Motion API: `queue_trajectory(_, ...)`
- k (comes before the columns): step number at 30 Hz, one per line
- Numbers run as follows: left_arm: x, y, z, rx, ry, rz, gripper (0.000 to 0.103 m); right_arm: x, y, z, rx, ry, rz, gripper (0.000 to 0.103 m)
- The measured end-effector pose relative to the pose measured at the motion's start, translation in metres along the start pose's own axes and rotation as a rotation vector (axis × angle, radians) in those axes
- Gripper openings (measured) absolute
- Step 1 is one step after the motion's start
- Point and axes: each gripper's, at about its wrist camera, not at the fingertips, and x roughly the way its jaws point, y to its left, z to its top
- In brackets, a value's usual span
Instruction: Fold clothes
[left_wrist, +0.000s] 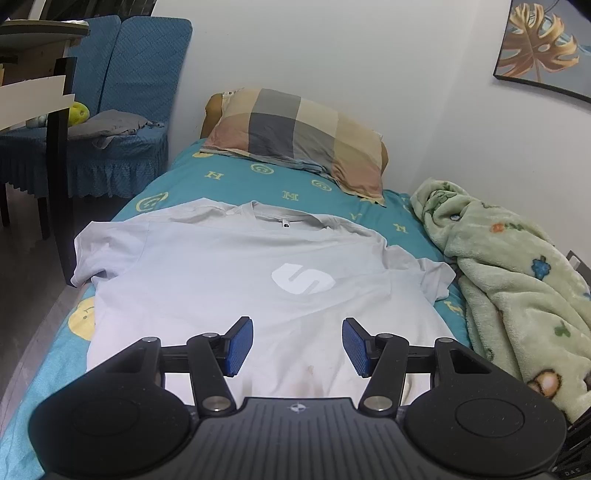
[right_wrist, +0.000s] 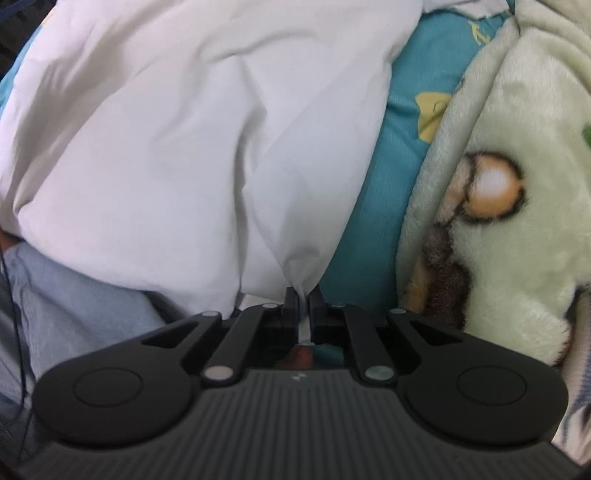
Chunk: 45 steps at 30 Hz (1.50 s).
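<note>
T-shirt (left_wrist: 229, 280) smooth white cotton, flat | right gripper (right_wrist: 303, 295) pinching hem | left gripper (left_wrist: 297, 341) spread

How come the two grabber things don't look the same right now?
The left gripper has its blue fingers spread wide open, holding nothing; the right gripper is pinched shut on the t-shirt. The left one hangs above the shirt; the right one grips its edge. Both are black.
</note>
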Motion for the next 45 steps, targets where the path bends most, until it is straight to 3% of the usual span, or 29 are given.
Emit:
queue_trajectory(5, -0.001, 0.0, -0.001, 0.005, 0.005, 0.002, 0.057, -0.02, -0.005, -0.001, 0.077, -0.085, 0.032, 0.011)
queue_trajectory(12, -0.001, -0.008, -0.002, 0.043, 0.012, 0.002, 0.058, -0.073, -0.003, 0.013, 0.184, -0.339, 0.05, 0.021)
queue_trajectory(17, -0.004, -0.011, -0.004, 0.064, 0.009, 0.005, 0.059, -0.1, 0.006, 0.028, 0.205, -0.507, 0.062, 0.021)
queue_trajectory(25, -0.012, -0.017, -0.006, 0.112, -0.014, 0.019, 0.06, -0.101, 0.028, 0.054, 0.298, -0.808, 0.141, 0.021)
queue_trajectory(32, -0.024, -0.012, -0.008, 0.11, -0.035, 0.037, 0.062, -0.062, 0.046, 0.059, 0.275, -0.947, 0.13, 0.021)
queue_trajectory(36, -0.022, -0.005, -0.005, 0.048, -0.039, 0.027, 0.064, -0.046, 0.043, 0.052, 0.289, -0.953, 0.124, 0.021)
queue_trajectory(40, -0.014, 0.015, 0.001, -0.073, -0.054, 0.017, 0.078, -0.046, 0.042, 0.05, 0.301, -0.958, 0.134, 0.021)
queue_trajectory(41, -0.011, 0.023, 0.003, -0.111, -0.058, 0.02, 0.081, -0.046, 0.043, 0.049, 0.302, -0.958, 0.139, 0.023)
queue_trajectory(42, -0.007, 0.033, 0.005, -0.159, -0.057, 0.036, 0.081, -0.045, 0.044, 0.049, 0.3, -0.955, 0.149, 0.037)
queue_trajectory(43, -0.001, 0.044, 0.007, -0.209, -0.055, 0.052, 0.082, -0.044, 0.044, 0.048, 0.301, -0.954, 0.16, 0.057)
queue_trajectory(45, 0.01, 0.068, 0.013, -0.305, -0.051, 0.082, 0.082, -0.044, 0.041, 0.045, 0.322, -0.962, 0.183, 0.078)
